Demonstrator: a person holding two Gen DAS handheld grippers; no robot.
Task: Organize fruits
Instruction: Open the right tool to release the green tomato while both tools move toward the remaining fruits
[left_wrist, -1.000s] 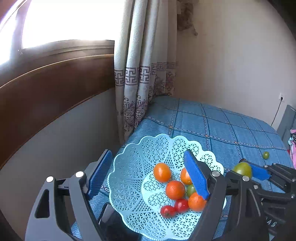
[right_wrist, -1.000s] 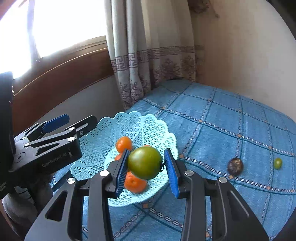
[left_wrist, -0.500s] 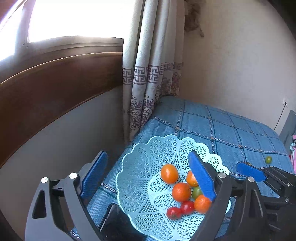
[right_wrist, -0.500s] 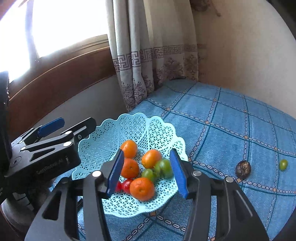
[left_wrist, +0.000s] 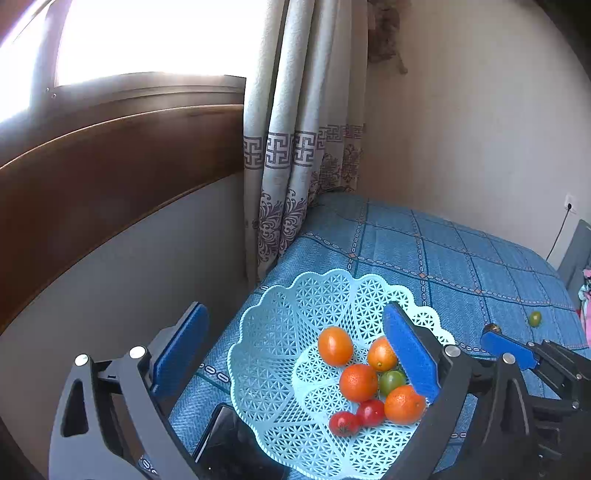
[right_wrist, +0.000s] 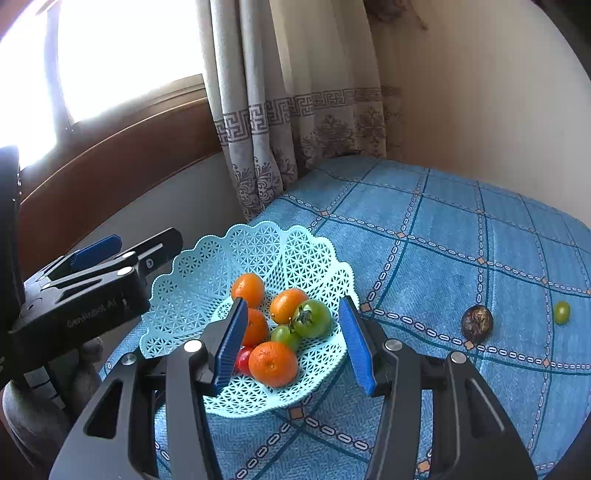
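Green tomato (right_wrist: 312, 318) rests in the basket (right_wrist: 207, 266) between the right gripper's (right_wrist: 295, 343) wide, empty jaws.

This is a bedroom in someone's home. A bed or low table under a blue woven cover with a checked chain pattern (right_wrist: 443, 229) fills the view from 3 to 6 o'clock. At 12 o'clock hangs a pale cream curtain with a grey Greek-key border and floral print (right_wrist: 295, 110), beside a bright window with a dark brown wooden sill (left_wrist: 122, 110) at 10 o'clock. Plain cream plaster walls (left_wrist: 480, 129) meet in the corner, with a white wall socket and black cord (left_wrist: 570, 206) at 3 o'clock.
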